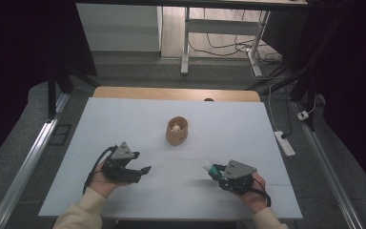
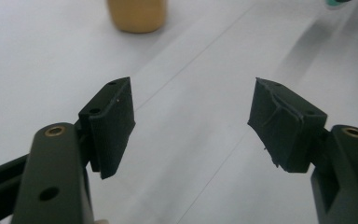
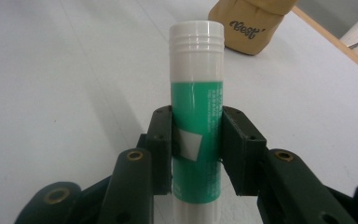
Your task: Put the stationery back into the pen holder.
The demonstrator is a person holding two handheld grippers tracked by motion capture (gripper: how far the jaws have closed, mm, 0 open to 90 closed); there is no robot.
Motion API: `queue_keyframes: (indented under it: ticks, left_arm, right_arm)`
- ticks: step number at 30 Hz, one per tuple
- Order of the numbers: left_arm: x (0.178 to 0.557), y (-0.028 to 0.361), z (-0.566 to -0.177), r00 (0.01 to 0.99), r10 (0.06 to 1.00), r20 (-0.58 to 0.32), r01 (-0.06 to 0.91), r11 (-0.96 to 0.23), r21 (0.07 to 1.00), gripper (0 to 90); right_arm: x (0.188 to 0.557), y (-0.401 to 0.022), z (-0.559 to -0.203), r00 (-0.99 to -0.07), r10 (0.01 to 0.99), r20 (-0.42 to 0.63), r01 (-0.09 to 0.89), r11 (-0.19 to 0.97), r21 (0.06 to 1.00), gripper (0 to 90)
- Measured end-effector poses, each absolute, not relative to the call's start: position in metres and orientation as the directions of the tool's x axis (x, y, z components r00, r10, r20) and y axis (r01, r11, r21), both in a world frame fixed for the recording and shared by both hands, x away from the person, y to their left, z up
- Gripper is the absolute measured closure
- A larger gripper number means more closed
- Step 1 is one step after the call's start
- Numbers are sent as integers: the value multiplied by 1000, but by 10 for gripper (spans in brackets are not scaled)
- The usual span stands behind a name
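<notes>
A tan pouch [image 1: 177,130] stands open mid-table with something white inside. The white table [image 1: 124,119] has a wooden far edge. A power strip [image 1: 285,143] lies on the floor at right.

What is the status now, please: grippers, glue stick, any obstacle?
Left gripper open, empty. Right gripper shut on glue stick, cap on. Tan pouch mid-table, apart from both. Nothing in the way.
</notes>
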State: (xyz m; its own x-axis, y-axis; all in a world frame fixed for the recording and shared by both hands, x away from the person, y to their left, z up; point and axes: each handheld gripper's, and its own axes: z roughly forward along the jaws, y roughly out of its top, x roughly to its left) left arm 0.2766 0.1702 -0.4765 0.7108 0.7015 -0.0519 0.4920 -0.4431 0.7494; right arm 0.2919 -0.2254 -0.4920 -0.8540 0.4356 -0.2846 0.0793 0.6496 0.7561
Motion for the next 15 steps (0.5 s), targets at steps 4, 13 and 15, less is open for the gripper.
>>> queue_keyframes:
  ticks: [4,13,15]
  left_arm:
    - [270,184,-479,684,727,-58,505,-415,757,309]
    - [254,214,-492,630,775,-36,526,-392,755,310]
    - [252,220,-496,621,783,-37,531,-385,755,310]
  right_arm:
    - [293,-227,-491,-848,455,-270,92,629,772,649]
    - [296,-233,-489,-837,489,-245,113,593,797,649]
    - [297,-234,-489,-835,497,-235,121,584,803,649]
